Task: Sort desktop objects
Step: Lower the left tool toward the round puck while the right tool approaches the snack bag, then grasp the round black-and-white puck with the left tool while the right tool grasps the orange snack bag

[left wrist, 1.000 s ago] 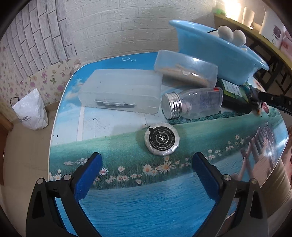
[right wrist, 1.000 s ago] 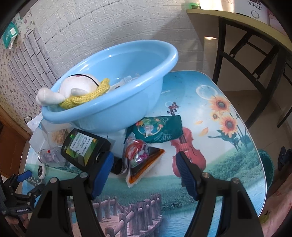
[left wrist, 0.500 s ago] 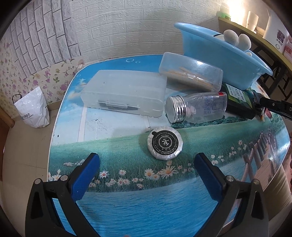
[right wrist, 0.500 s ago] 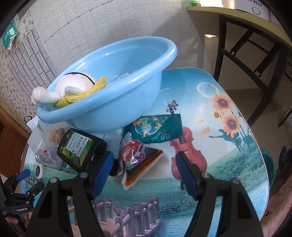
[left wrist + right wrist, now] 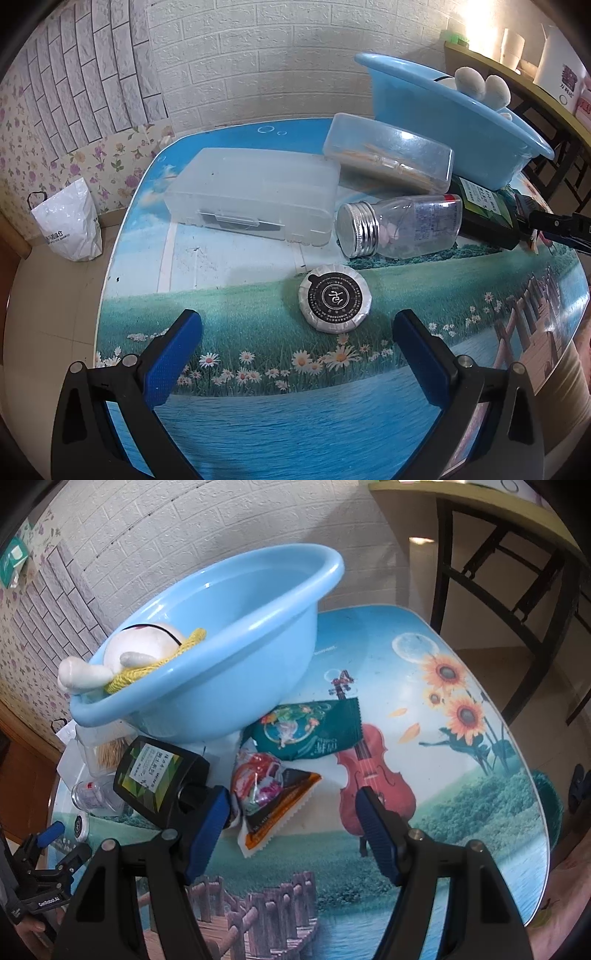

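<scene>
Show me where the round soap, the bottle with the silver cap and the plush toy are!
Soap (image 5: 335,297): left wrist view, on its black round label.
Bottle (image 5: 421,230): left wrist view, on its clear side.
Plush toy (image 5: 142,651): right wrist view, on its white head.

We read "GenRobot.AI" on the left hand-held gripper (image 5: 55,856); print on the dark bottle's label (image 5: 149,771) stays too small.

Both cameras look steeply down from close above the table (image 5: 258,424). The left view faces its wall-side left corner; the right view faces the far right edge. Both share the blue basin (image 5: 443,122) and bottle (image 5: 96,794).
</scene>
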Available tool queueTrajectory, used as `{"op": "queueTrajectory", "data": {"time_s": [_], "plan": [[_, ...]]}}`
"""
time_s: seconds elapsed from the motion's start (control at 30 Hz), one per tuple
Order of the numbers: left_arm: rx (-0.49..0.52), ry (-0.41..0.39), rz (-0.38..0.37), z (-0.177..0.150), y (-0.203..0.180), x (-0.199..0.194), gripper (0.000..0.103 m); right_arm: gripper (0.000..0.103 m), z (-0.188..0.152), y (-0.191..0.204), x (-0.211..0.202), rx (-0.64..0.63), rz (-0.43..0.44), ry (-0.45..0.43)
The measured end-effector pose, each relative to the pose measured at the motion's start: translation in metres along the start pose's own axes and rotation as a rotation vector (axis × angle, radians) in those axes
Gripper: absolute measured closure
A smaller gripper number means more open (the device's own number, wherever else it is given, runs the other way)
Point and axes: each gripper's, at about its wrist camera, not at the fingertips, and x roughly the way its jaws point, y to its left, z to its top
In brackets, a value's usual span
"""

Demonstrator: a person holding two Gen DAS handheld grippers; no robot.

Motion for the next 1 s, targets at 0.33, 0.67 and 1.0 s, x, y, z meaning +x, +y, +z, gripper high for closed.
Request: {"op": "queueTrajectory", "data": {"time_s": [0.33, 0.67, 1.0], "plan": [[0.043, -0.015, -0.031, -0.002, -0.009, -0.004, 0.010, 0.034, 0.000, 0.003, -0.004, -0.017, 0.002, -0.016], [0.073, -0.043, -0.053, -0.001, -0.013, -0.011, 0.057, 0.049, -0.002, 0.005, -0.002, -0.038, 0.014, -0.001], [0.084, -0.045, -0.062, -0.001, -0.013, -0.012, 0.067, 0.071, -0.003, 0.014, -0.005, -0.107, 0.029, -0.011]]}}
